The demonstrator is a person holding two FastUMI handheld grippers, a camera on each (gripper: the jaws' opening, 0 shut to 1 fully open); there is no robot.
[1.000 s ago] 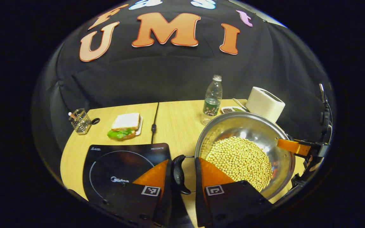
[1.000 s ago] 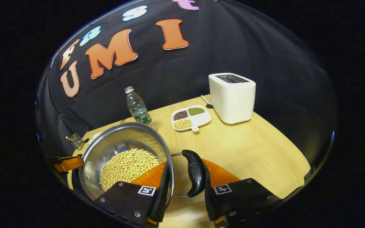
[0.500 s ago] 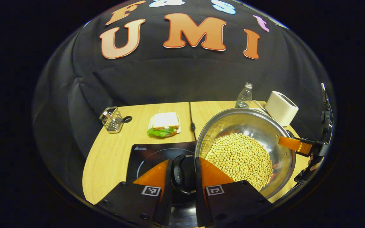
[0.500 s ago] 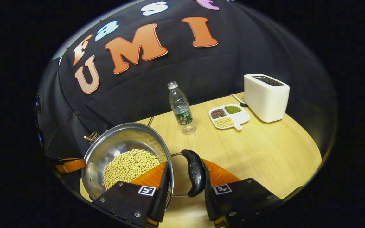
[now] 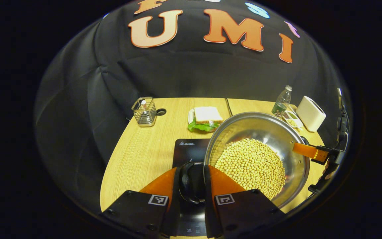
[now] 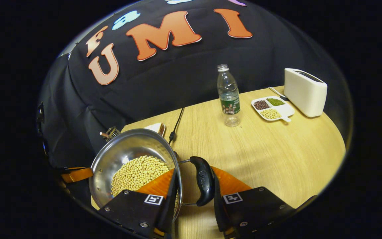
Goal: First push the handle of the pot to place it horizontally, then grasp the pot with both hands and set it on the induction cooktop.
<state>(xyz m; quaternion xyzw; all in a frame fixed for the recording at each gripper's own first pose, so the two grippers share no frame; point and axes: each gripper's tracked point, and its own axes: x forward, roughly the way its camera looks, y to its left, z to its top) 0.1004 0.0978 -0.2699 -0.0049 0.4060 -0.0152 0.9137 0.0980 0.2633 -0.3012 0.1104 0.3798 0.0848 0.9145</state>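
A steel pot (image 5: 254,127) holding yellow beans (image 5: 250,166) hangs above the table between both grippers. My left gripper (image 5: 191,168) is shut on the pot's black left handle (image 5: 187,181), which sits over the black induction cooktop (image 5: 189,149). In the right gripper view, my right gripper (image 6: 194,170) is shut on the pot's other black handle (image 6: 202,181), one finger inside the rim of the pot (image 6: 128,146). The right gripper's orange finger (image 5: 307,151) shows at the pot's far rim. Much of the cooktop is hidden under the pot.
A sandwich on a plate (image 5: 206,118) and a wire holder (image 5: 144,112) stand behind the cooktop. A water bottle (image 6: 228,96), a divided dish of beans (image 6: 272,109) and a white toaster (image 6: 305,92) stand at the back right of the wooden table (image 6: 277,159). A black cable (image 6: 176,124) runs back.
Both grippers have carried the pot to the left. The cooktop, formerly left of the pot, now lies under the left handle and the pot's left side.
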